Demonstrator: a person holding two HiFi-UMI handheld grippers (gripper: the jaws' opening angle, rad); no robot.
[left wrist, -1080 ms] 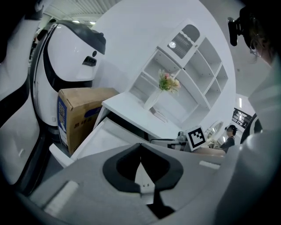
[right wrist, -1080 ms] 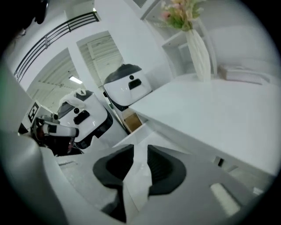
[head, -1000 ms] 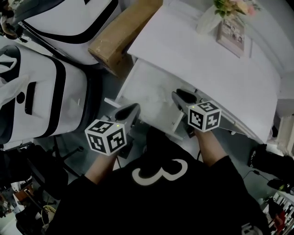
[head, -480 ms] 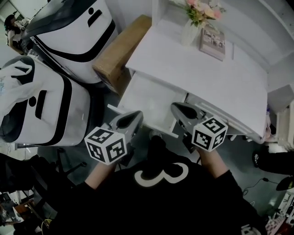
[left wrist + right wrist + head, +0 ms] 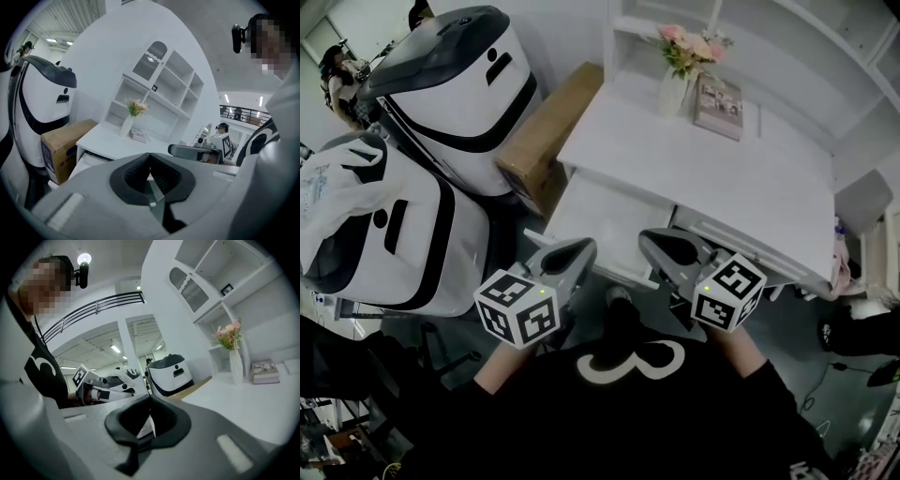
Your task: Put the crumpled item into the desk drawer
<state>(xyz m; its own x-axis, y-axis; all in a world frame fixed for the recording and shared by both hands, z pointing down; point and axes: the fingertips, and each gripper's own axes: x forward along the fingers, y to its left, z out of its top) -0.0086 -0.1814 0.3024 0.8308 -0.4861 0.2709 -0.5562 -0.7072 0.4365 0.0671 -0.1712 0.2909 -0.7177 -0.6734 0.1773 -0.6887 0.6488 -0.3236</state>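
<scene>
The white desk (image 5: pixel 741 178) is the landmark. Its drawer (image 5: pixel 600 217) stands pulled out from the desk's front edge, toward the person. The inside of the drawer looks pale and even from the head view, and the crumpled item cannot be made out there or anywhere else on or around the desk.

The left gripper (image 5: pixel 150 154) is held off the desk's front, just short of the open drawer and near the person's black shirt (image 5: pixel 628 403). Its dark jaws are closed together with nothing between them. The right gripper (image 5: pixel 150 398) is beside it, also in front of the desk, at the drawer's right corner. Its jaws are closed too and hold nothing.

At the back of the desk stand a white vase (image 5: pixel 672 92) of flowers and, just beside it, a book (image 5: pixel 719 105). A cardboard box (image 5: pixel 546 131) sits against the desk's left side, and beyond it stand two large white machines (image 5: pixel 459 94).
</scene>
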